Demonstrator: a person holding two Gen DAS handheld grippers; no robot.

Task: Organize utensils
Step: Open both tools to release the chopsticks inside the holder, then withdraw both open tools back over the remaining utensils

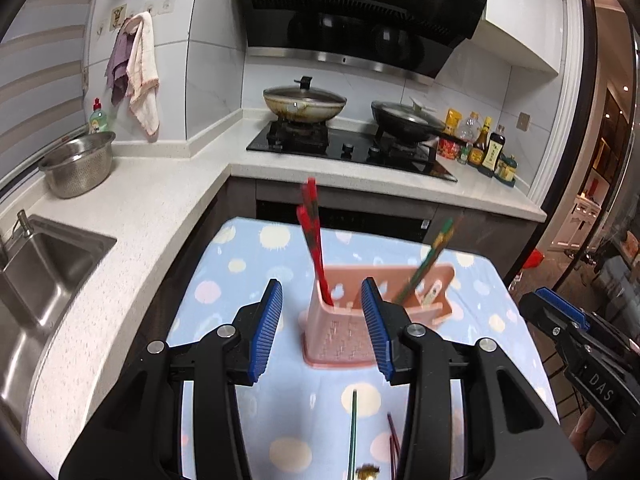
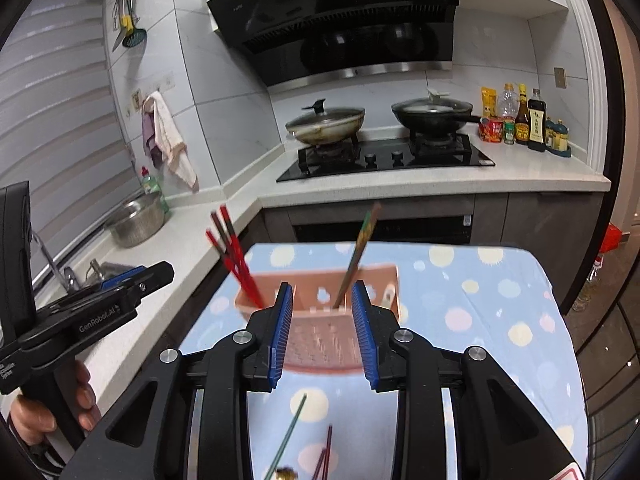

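Chopsticks mostly sorted already: red chopsticks stand tilted in the left end of the pink holder, green-patterned chopsticks lean in its right part. Holder sits on my table with the blue dotted cloth. My left gripper hangs just in front of the holder, jaws apart, nothing between the pads. My right gripper also near the holder, jaws apart, empty. One green chopstick and a dark reddish pair lie loose on the cloth, under my grippers. Some small gold thing at the bottom edge, can't tell what. Sink and steel colander are off to the left.
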